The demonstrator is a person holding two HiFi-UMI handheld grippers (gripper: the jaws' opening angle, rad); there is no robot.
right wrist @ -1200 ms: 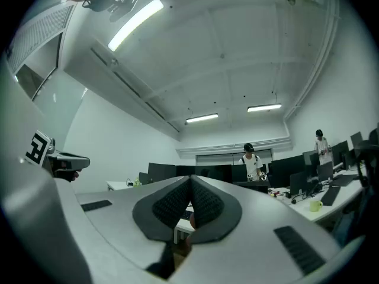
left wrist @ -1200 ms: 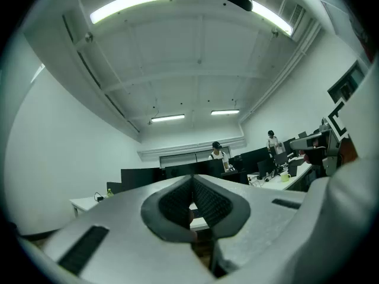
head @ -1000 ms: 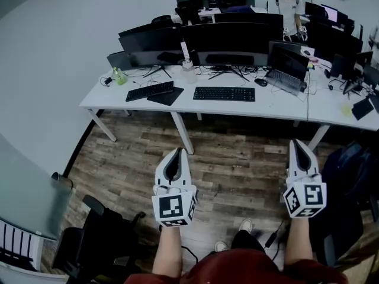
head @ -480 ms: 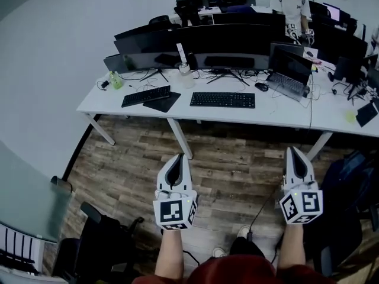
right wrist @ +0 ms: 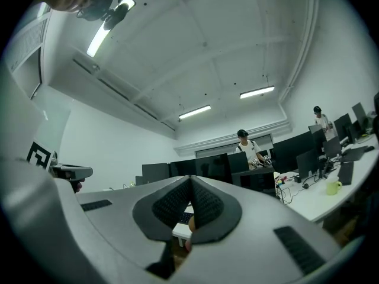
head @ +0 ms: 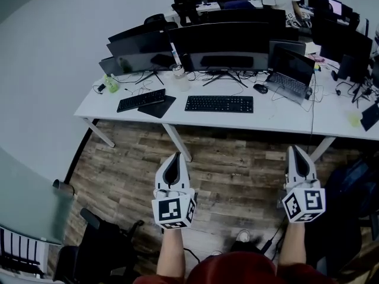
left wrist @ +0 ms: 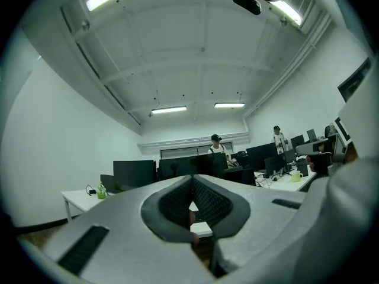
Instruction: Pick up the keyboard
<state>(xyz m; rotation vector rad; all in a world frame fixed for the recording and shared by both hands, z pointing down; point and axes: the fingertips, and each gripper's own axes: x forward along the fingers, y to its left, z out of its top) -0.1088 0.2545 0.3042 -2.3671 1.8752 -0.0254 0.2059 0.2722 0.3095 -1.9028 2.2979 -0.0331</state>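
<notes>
Both claws have come closer to the long white worktop (head: 272,116). My left claw (head: 175,156) and right claw (head: 296,150) are shut, empty. The flat black keyboard (head: 218,103) lies sideways on it, above them, nearer the left.

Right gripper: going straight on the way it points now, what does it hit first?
Nothing close. The right gripper probably first reaches the front edge of the white desk, right of the centre keyboard. Its height against the desktop is unclear.
</notes>
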